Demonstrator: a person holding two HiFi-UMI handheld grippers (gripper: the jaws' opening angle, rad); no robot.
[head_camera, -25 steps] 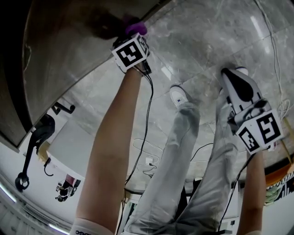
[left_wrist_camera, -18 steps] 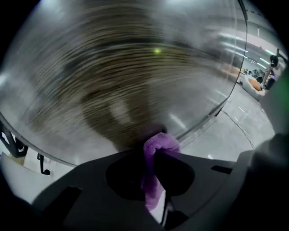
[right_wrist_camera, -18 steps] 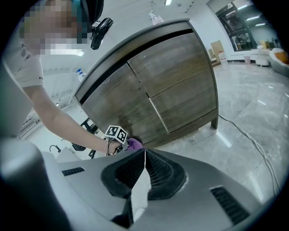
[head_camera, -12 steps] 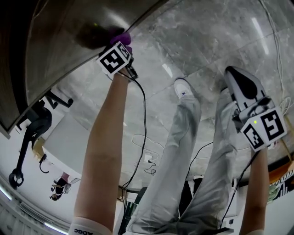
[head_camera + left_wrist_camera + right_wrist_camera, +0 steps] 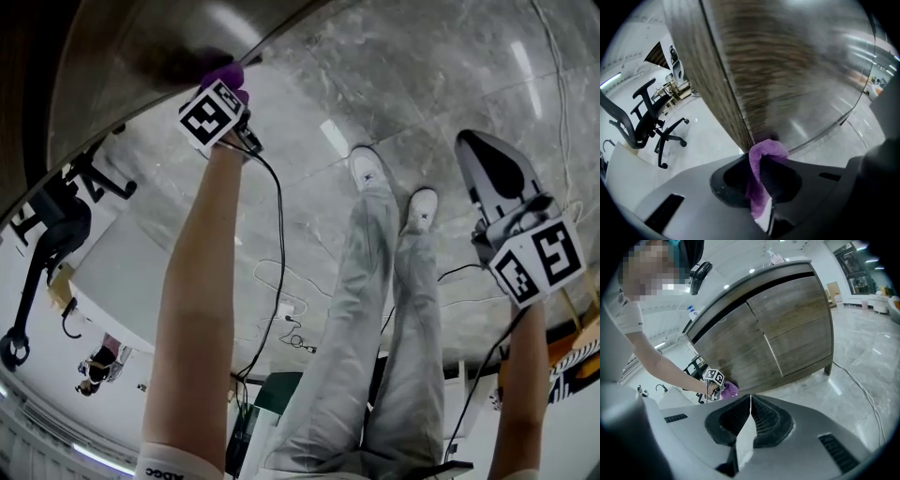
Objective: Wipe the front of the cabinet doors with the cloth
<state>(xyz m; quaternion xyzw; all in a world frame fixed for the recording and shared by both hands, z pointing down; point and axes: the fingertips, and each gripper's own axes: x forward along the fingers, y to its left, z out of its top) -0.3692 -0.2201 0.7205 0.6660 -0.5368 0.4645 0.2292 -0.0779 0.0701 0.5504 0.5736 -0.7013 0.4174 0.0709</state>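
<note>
The purple cloth point(image 5: 761, 161) sticks out between the jaws of my left gripper point(image 5: 760, 157), which is shut on it and presses it against the lower left of the wooden cabinet door point(image 5: 787, 79). From the head view the cloth point(image 5: 225, 77) shows just above the left gripper's marker cube point(image 5: 213, 116), at the cabinet's point(image 5: 141, 47) bottom edge. In the right gripper view the cabinet doors point(image 5: 773, 338) stand whole, with the left gripper point(image 5: 714, 377) and cloth point(image 5: 730, 389) low at the left door. My right gripper point(image 5: 751, 401) is shut, empty, held away from the cabinet above the floor.
Grey marble floor point(image 5: 412, 84) runs under the cabinet. A black office chair point(image 5: 644, 124) stands to the left, beside a white table point(image 5: 131, 291). A white cable point(image 5: 862, 390) lies on the floor at the right. The person's legs and white shoes point(image 5: 367, 171) are below.
My left gripper with the cloth has slid leftward along the cabinet's lower edge. The person's feet have shifted. The right gripper has stayed about where it was.
</note>
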